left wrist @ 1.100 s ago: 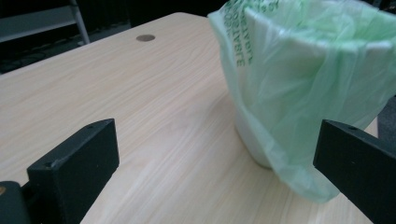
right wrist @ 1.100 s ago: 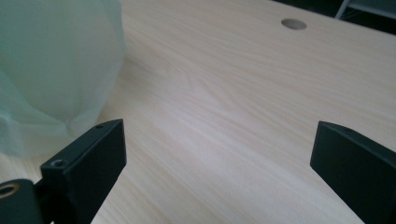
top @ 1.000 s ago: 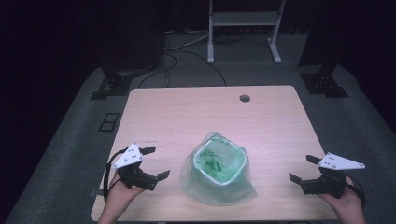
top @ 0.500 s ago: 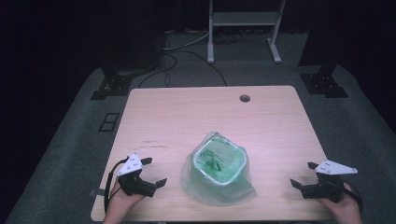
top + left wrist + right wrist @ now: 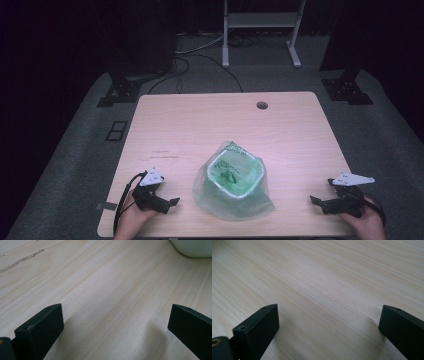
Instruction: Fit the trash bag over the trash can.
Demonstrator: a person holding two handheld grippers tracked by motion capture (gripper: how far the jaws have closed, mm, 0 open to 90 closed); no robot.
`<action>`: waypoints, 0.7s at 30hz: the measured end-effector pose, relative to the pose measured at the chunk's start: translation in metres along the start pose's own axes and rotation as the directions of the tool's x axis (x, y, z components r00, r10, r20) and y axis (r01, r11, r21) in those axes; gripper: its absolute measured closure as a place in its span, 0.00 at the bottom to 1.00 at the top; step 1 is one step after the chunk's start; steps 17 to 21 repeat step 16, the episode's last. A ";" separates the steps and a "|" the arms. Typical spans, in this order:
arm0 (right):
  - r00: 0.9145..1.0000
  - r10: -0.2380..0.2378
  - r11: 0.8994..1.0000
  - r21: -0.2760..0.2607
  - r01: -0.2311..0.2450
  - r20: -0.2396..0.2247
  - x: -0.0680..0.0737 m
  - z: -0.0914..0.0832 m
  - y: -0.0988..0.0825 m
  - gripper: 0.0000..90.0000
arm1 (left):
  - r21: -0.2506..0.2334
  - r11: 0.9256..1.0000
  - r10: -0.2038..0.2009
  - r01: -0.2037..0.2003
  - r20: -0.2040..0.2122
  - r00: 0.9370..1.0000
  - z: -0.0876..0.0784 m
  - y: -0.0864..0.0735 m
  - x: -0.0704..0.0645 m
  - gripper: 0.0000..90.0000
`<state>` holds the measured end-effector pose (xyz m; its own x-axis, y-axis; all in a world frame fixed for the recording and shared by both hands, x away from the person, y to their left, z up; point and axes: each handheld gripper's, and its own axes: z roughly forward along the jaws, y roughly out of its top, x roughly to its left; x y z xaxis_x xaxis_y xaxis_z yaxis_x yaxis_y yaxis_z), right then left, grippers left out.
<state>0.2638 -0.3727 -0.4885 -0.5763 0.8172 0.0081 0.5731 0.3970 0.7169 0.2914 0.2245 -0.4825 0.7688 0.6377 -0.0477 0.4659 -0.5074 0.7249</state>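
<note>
Both tools slid back toward the person since 1 s ago, closer to the near edge of the counter (image 5: 200, 115); the bag didn't move.

Left tool (image 5: 170, 204) sits at abt 7 o'clock on the counter, low over the wood, held by the left hand (image 5: 131, 217). Its jaws are spread wide w/ nothing btw them. In the left gripper view, the left tool (image 5: 115, 320) has just bare wood in the gap, and a bit of the pale tub (image 5: 192, 247) shows at the top right corner, well apart from the jaws. A black cable (image 5: 122, 200) loops off the back of this tool.

Right tool (image 5: 318, 202) sits at abt 5 o'clock, near the right corner, held by the right hand (image 5: 367, 222). Its jaws are wide apart too, holding nothing. In the right gripper view, the right tool (image 5: 328, 318) has bare wood in the gap.

Btw the 2 tools, at abt 6 o'clock from the counter's middle, sits the see-thru green bag (image 5: 234, 181). It wraps a pale tub, and green stuff lies inside. Bag is apart from both tools, a bit closer to the left one.

Farther out, a small dark hole (image 5: 261, 105) is in the counter at abt 12 o'clock. A faint scuff mark (image 5: 165, 154) is at abt 9 o'clock. Past the counter is grey floor (image 5: 390, 145) w/ a white stand (image 5: 260, 30) at the far side.
</note>
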 end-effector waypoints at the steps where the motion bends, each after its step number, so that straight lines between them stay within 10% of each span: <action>1: 1.000 0.000 1.000 0.001 0.000 -0.001 0.000 0.000 0.000 0.02 | 0.002 1.000 0.005 -0.005 -0.008 1.000 0.000 0.000 0.000 0.00; 21: 1.000 -0.002 1.000 0.001 0.002 -0.005 0.000 0.000 0.000 0.02 | 0.017 1.000 0.024 -0.023 -0.064 0.998 0.001 -0.001 -0.004 0.00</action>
